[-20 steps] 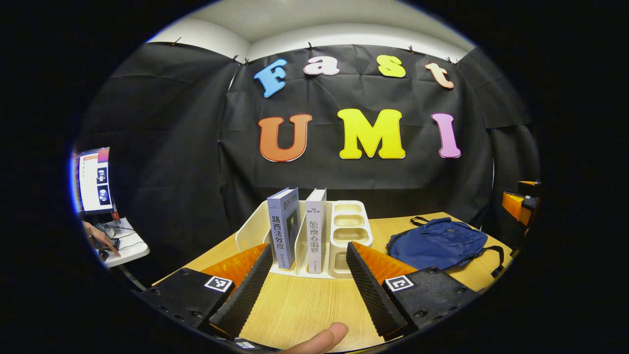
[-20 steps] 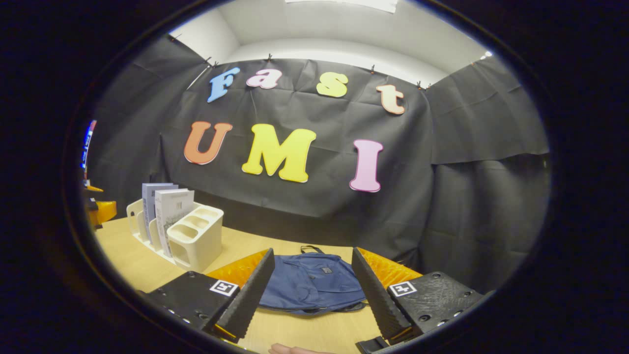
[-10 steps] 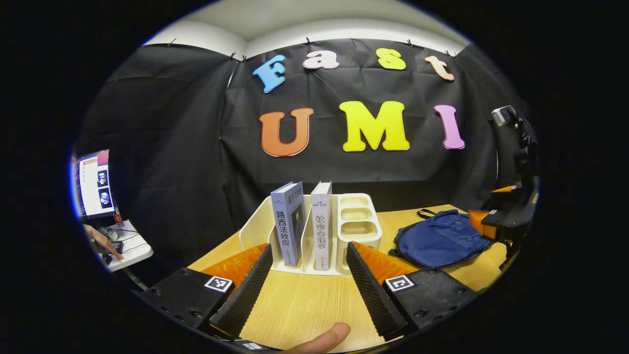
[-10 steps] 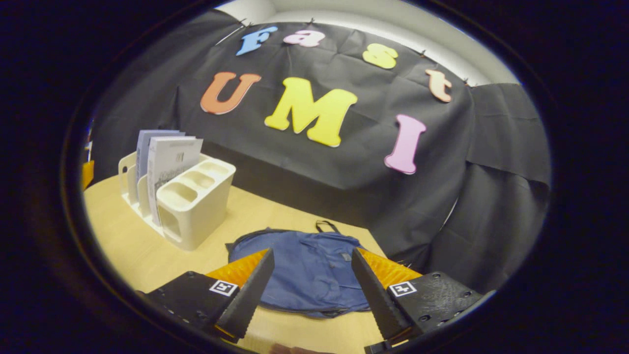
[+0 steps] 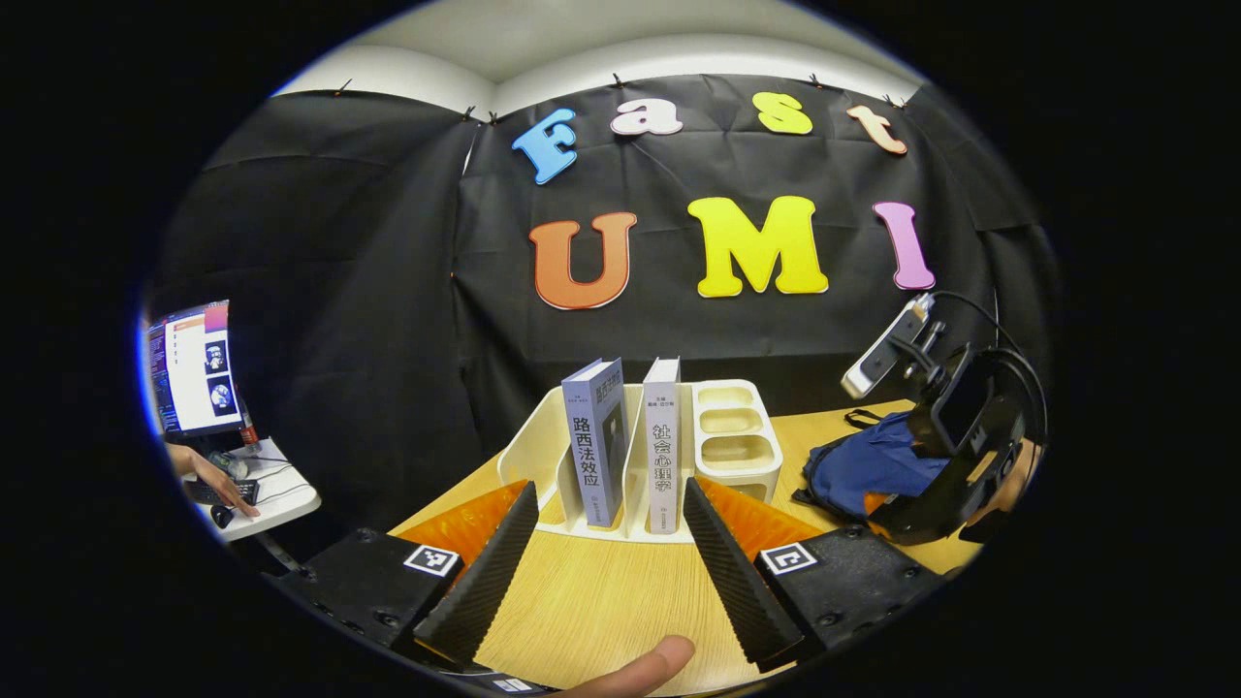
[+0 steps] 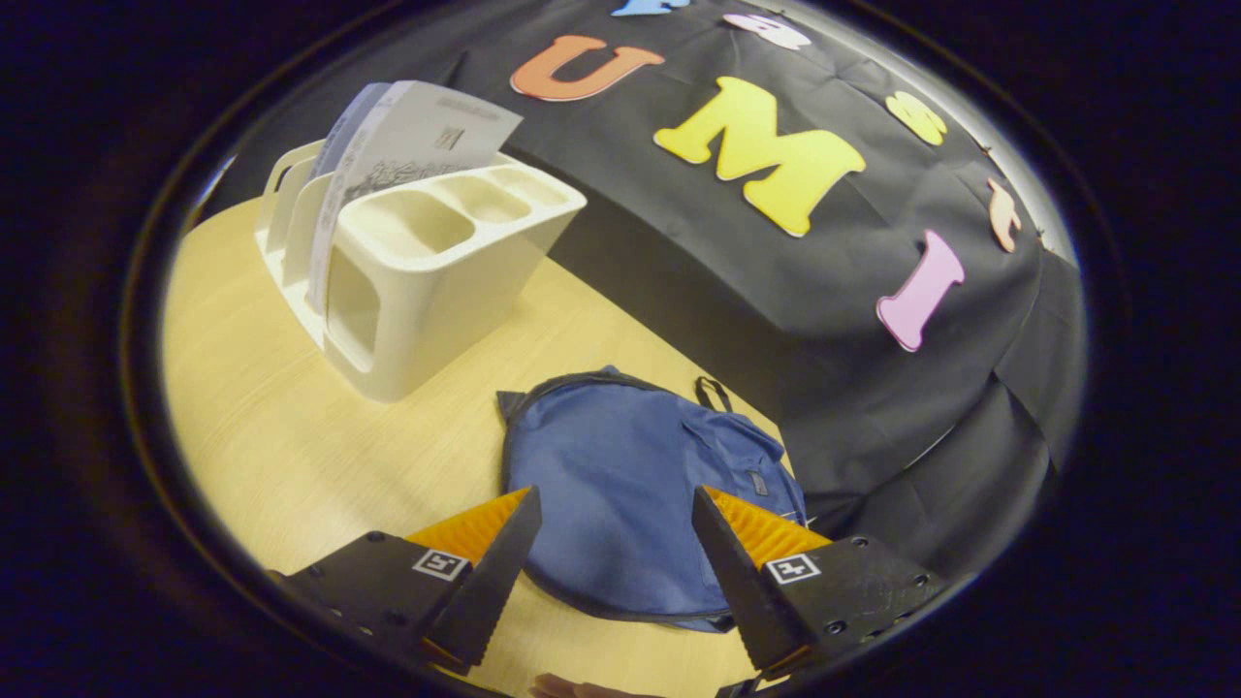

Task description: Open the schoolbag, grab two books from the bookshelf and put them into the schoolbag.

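Observation:
Two books stand upright in the cream bookshelf (image 5: 734, 438): a grey-blue one (image 5: 595, 456) and a paler one (image 5: 662, 458). My left gripper (image 5: 606, 572) is open, low over the table, a short way in front of them and holding nothing. To the right lies the blue schoolbag (image 5: 863, 470), flat and zipped shut. The right gripper's body (image 5: 955, 451) hangs over the bag. In the right gripper view, my right gripper (image 6: 611, 572) is open and tilted down just above the schoolbag (image 6: 620, 475), apart from it. The bookshelf (image 6: 436, 271) stands to the left.
The wooden table (image 5: 591, 601) carries the shelf and the bag. Off to the far left are a lit monitor (image 5: 189, 368) and a person's hand (image 5: 208, 475) on a small white side table. Black cloth walls close the back and sides.
My right gripper has moved forward and tipped down over the schoolbag, which now lies between its open fingers. The left gripper has drifted only slightly; the books look a little nearer.

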Available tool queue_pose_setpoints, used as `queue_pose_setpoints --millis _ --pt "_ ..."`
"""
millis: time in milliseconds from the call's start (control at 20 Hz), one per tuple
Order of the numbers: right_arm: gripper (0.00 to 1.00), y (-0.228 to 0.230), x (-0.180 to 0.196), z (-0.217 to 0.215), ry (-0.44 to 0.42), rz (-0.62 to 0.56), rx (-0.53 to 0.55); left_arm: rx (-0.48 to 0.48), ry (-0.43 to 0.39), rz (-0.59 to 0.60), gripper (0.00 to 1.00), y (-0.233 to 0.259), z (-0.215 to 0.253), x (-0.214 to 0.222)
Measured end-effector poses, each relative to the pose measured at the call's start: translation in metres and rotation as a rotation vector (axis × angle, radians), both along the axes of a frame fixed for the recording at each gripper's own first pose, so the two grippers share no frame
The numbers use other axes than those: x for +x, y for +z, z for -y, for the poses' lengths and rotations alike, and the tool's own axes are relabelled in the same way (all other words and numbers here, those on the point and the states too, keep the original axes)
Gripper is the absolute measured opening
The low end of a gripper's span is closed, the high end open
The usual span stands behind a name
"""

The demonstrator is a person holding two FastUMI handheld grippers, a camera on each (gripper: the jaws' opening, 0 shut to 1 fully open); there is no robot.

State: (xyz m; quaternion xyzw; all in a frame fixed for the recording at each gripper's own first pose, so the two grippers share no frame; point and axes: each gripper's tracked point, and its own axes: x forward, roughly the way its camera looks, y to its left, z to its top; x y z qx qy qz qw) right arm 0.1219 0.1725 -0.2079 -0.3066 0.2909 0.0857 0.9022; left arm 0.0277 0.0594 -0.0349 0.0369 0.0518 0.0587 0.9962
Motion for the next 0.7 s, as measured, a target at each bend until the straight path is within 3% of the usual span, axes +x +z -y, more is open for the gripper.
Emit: queue_pose_setpoints --millis 250,550,700 --pt "0.95 -0.031 -0.002 -0.007 0.036 0.005 -0.113 -0.003 0.033 -0.011 0.96 -0.002 -0.008 0.001" --pt "0.94 -0.04 0.01 -0.008 0.096 0.097 -0.27 -0.017 0.048 -0.029 0.97 -0.008 -0.013 0.005" --pt "0.97 -0.05 0.012 -0.011 0.115 0.111 -0.321 -0.018 0.043 -0.028 0.97 -0.009 -0.012 0.005"
